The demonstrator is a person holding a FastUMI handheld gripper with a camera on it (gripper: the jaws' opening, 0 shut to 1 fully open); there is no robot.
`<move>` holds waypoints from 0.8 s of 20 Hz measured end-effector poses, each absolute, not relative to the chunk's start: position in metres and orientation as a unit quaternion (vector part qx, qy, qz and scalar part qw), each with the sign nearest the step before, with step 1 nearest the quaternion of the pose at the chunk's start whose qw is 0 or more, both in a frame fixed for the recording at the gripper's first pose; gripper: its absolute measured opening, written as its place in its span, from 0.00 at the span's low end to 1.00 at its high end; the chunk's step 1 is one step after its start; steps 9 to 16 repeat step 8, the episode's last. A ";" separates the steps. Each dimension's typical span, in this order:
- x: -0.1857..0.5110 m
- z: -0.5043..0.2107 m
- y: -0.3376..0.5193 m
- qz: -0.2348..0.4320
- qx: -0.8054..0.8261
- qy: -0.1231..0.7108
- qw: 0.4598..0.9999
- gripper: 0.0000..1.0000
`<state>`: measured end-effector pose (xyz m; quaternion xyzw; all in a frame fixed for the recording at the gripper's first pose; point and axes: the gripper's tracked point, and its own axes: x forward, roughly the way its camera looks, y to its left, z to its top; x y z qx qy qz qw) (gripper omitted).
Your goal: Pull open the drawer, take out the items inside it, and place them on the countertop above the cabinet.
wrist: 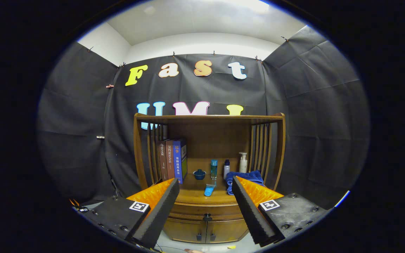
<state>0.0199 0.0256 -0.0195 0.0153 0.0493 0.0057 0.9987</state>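
A brown wooden cabinet (pixel 207 225) stands against the booth wall, a little way beyond my fingers. Its drawer (pixel 206 211) is shut under the countertop, with a small dark knob (pixel 207 217) at its middle. The countertop (pixel 195 195) carries a light blue flat item (pixel 209 190), a dark blue small bowl (pixel 199 174), and a folded blue towel (pixel 244 178). My gripper (pixel 206 191) is open, held well back from the cabinet. Its black ridged fingers (pixel 160 211) frame the drawer front, and nothing is between them.
Three upright books (pixel 172 160) lean at the countertop's left. A teal bottle (pixel 214 168), a small white bottle (pixel 226 168) and a pump dispenser (pixel 243 162) stand at the back. Slatted side rails and a top shelf (pixel 209 117) enclose the counter. Two lower doors (pixel 206 232) sit under the drawer.
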 end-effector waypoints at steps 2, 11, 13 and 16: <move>0.020 -0.020 0.027 0.007 0.015 0.051 0.999 0.98; 0.022 -0.021 0.029 0.010 0.016 0.053 0.998 0.98; 0.022 -0.021 0.029 0.010 0.016 0.053 0.998 0.98; 0.022 -0.021 0.029 0.010 0.016 0.053 0.998 0.98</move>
